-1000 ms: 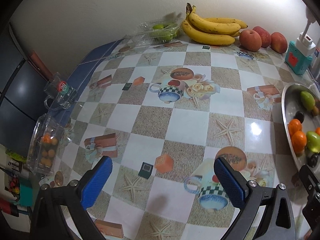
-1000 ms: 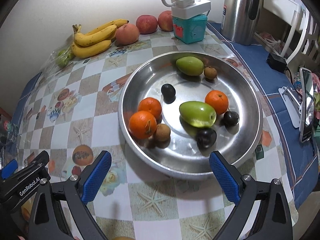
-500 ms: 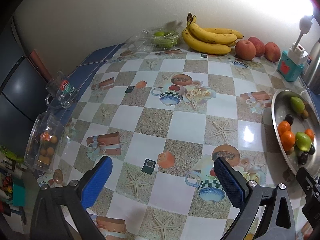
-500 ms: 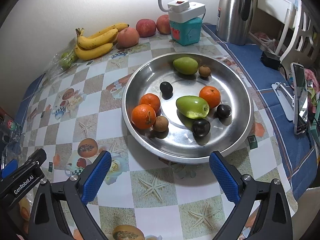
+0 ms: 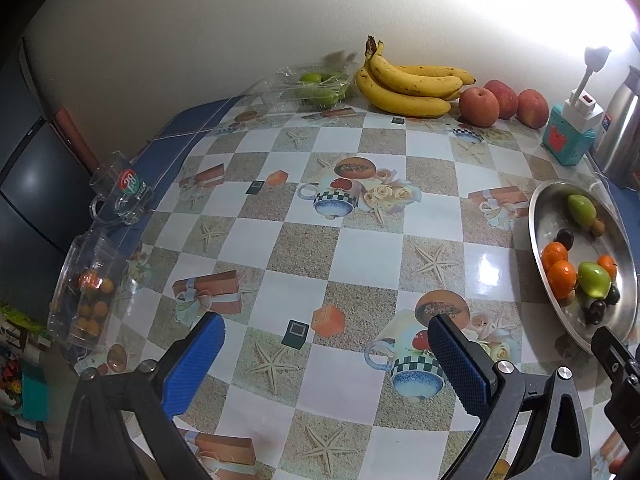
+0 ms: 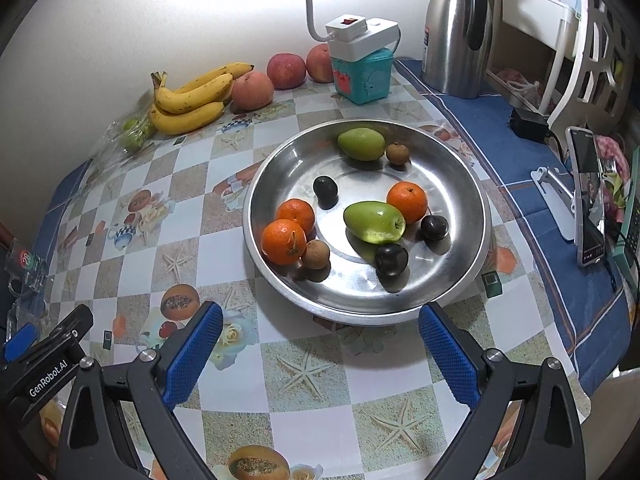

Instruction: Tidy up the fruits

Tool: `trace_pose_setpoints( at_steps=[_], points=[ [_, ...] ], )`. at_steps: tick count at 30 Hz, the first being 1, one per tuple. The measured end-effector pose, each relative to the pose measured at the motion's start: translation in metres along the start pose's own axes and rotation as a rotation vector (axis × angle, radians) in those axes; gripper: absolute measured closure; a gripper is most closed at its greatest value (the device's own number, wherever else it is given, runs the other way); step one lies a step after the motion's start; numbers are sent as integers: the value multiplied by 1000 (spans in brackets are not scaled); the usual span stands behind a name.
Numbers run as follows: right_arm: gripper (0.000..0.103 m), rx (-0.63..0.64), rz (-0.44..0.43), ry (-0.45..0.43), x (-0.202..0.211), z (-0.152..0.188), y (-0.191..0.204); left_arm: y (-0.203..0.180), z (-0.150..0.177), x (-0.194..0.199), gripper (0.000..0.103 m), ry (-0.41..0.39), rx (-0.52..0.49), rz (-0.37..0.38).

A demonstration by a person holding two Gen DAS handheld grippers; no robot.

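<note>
- Two blue-padded grippers, left (image 5: 326,354) and right (image 6: 320,342), are hanging wide open, gripping nothing.
- Three oranges (image 6: 407,202) are sitting in my round steel tray (image 6: 460,280).

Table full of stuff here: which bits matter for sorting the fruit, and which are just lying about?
For the job:
round steel tray holding oranges, green mangoes, dark plums
yellow banana bunch
red apples
clear boxes of small fruit

Lying about:
steel thermos jug
teal box with white power strip
glass mug
propped phone
</note>
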State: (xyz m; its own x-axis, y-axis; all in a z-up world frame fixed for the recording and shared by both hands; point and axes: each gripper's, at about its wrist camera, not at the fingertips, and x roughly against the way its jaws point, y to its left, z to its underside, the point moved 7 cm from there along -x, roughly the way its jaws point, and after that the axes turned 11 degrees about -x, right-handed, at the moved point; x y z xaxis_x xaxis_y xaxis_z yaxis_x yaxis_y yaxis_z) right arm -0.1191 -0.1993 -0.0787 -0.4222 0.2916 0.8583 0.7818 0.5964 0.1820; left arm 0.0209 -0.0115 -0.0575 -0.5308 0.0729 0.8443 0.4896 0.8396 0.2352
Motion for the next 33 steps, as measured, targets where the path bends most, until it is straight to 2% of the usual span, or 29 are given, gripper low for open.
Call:
trace_pose_setpoints(
  at_steps=[33],
  points=[
    [5,21,4,33,-6,4,5,0,2,-4,0,27,-3,21]
  ],
)
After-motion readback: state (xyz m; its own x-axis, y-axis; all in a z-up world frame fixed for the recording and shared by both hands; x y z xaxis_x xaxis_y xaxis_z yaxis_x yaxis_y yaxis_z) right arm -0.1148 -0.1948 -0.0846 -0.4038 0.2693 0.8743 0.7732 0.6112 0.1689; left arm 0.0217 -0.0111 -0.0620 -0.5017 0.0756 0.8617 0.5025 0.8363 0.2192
